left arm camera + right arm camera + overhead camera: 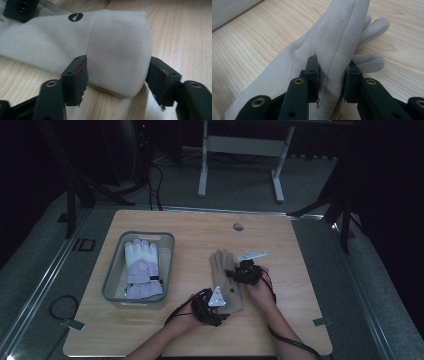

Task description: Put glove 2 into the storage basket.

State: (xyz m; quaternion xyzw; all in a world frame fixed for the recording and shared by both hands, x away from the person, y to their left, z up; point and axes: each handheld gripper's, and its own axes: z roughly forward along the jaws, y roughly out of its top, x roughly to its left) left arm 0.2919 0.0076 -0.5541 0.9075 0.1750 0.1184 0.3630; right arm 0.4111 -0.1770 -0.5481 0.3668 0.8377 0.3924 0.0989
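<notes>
The right gripper is clenched on a raised fold of the tan glove, while the left gripper straddles its cuff, jaws wide and not yet closed. Close on the cuff before lifting, so both ends rise together. The glove lies right of the grey bin on the pale wooden bench; dim room, white frame behind.
</notes>
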